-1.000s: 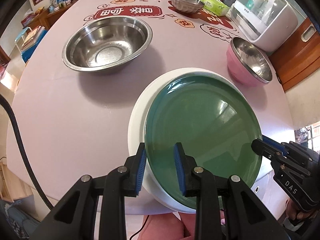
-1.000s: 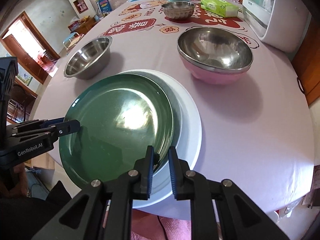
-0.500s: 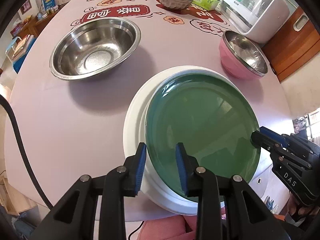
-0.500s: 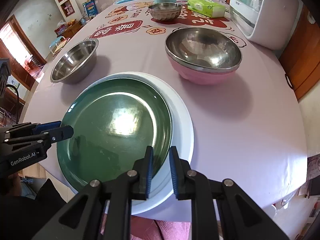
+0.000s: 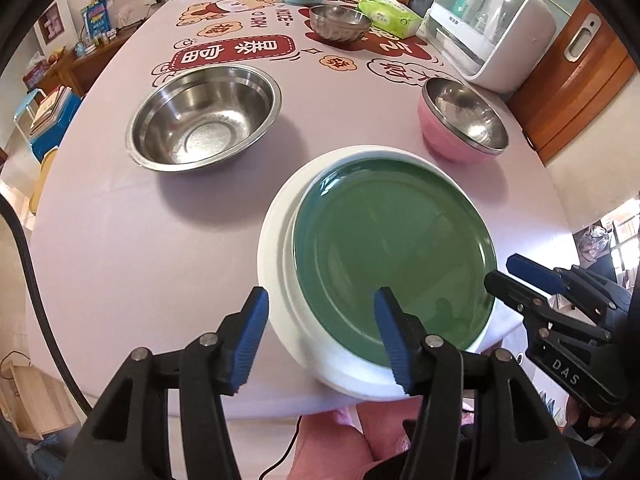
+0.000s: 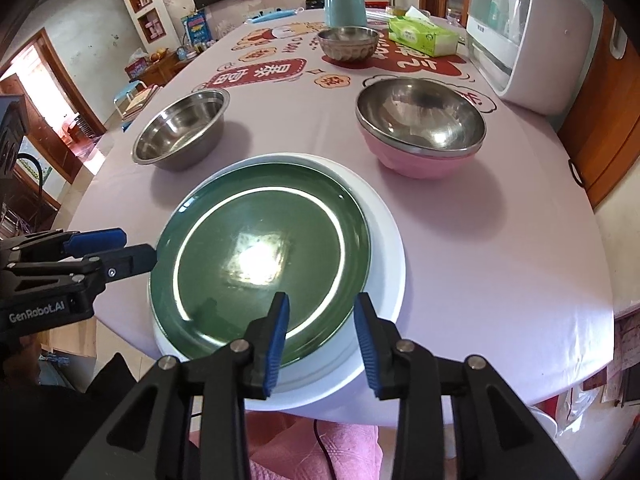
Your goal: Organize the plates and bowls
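Now a glossy round green plate [image 5: 394, 256] is seen resting inside a wider smooth white plate [image 5: 276, 264], at the near edge of a table [image 5: 120, 248] covered in pale lilac cloth with red printed patches. Two plates are counted, and four bowls: a broad steel bowl [image 5: 204, 116] to the left, a pink bowl [image 5: 460, 128] with a steel lining to the right, and a small fluted steel bowl [image 5: 340, 23] far back; the fourth is nested inside the pink one, judging by the doubled rim in the right view.

Both claws have just been opening. The left gripper [image 5: 320, 332] is now spread apart, the plate rims between its ribbed blue pads but untouched. The right gripper [image 6: 320, 342] is likewise parted, clear of the rims. Earlier, both were pinched on the green plate's edge.
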`<state>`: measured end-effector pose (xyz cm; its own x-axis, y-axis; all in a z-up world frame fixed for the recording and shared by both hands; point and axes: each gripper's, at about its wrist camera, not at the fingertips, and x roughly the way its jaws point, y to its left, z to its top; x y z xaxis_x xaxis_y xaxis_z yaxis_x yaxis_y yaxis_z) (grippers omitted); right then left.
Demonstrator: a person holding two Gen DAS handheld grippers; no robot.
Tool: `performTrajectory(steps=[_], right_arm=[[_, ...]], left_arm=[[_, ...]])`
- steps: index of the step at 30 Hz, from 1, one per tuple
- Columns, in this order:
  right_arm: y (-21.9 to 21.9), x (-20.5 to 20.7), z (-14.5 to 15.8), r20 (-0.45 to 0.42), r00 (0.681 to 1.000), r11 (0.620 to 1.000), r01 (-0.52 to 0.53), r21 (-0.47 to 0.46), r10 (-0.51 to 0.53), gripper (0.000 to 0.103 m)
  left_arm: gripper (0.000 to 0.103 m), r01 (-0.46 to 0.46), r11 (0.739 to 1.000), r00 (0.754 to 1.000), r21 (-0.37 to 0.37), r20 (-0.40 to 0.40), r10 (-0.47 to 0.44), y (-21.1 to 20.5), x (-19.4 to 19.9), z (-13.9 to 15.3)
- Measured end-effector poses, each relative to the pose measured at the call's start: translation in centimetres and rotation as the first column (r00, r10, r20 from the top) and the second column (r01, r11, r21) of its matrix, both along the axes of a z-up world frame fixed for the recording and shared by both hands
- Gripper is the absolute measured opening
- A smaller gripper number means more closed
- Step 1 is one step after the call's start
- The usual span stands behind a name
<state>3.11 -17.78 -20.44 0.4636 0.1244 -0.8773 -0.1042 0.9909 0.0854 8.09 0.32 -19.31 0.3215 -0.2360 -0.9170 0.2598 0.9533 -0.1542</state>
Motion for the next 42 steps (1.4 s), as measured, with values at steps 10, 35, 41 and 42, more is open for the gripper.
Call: performTrajectory(steps=[10, 35, 41, 42], right_arm=[[-0.9, 0.1, 2.5, 0.118, 0.991, 0.996, -0.064, 0.062, 0.057, 0.047], [-1.1, 7.4, 5.2, 0.208, 0.93, 0.932, -0.336, 0.138, 0.305, 0.051], [1.0, 9.2, 5.4, 0.189, 0.93, 0.921, -0.347, 0.177, 0.315, 0.051], [1.5, 9.5, 5.4, 0.189, 0.931, 0.921, -0.346, 0.18, 0.313, 0.051]], left_arm=[[0.066, -0.099, 0.995, 0.995, -0.012, 0.028, 0.099, 1.3, -0.8, 1.9], [0.076, -0.434, 0.899, 0.893, -0.055, 0.104, 0.438, 4.2, 0.0, 5.1], [0.076, -0.454, 0.89, 0.883, -0.042, 0.111, 0.456, 6.2, 1.1, 5.8], [0.076, -0.451, 0.892, 0.885, -0.039, 0.112, 0.453, 6.6, 1.4, 5.8]])
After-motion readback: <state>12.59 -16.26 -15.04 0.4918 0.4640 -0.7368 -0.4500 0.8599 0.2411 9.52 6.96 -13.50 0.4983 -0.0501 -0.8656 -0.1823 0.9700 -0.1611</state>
